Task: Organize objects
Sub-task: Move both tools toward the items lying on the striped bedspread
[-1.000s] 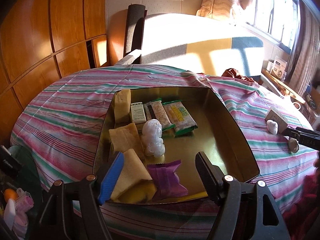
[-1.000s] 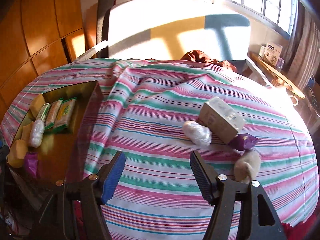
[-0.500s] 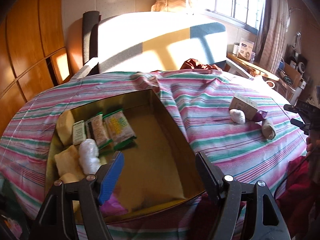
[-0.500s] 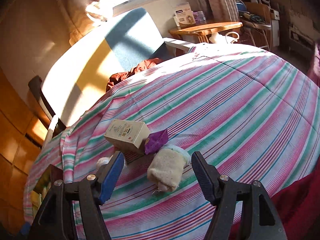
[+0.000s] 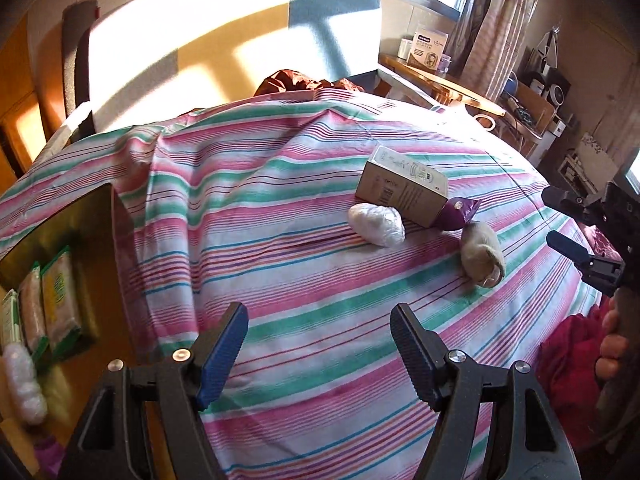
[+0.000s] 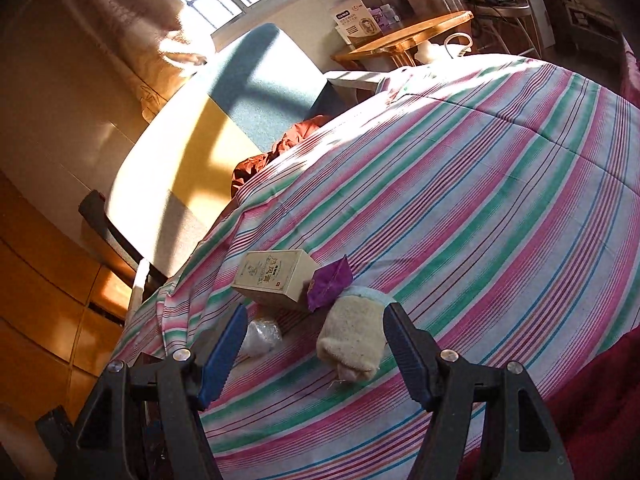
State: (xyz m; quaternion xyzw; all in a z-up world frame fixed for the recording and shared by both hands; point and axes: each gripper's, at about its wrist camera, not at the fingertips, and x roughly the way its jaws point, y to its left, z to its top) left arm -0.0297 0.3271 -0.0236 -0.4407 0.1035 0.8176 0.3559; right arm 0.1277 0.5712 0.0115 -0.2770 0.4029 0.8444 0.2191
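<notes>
The beige cloth pouch [image 6: 354, 336] now sits right between the spread fingers of the right gripper [image 6: 314, 354], where half a second ago it lay just ahead of them; the gripper has closed in on it but grips nothing yet, jaws wide apart on either side. In my judgement this is the approach to a pick, with the pouch next in line for the tray.

The pouch is a soft, lumpy, cream-coloured sack with a pale blue band at its far end and a gathered neck pointing toward the camera. It lies on the striped cloth [image 5: 304, 208] near the right edge of the bed, touching a purple wrapper [image 6: 330, 284], which leans against a small cardboard box [image 6: 276, 278]. A white wrapped lump [image 5: 376, 224] lies just beside the box.

The left gripper [image 5: 320, 352] has swung away from the tray [image 5: 106, 216] and now looks across the bed, fingers released and empty. The tray, at the left edge, holds green-edged snack packets [image 5: 60, 300] and a white bundle [image 5: 22, 384].
</notes>
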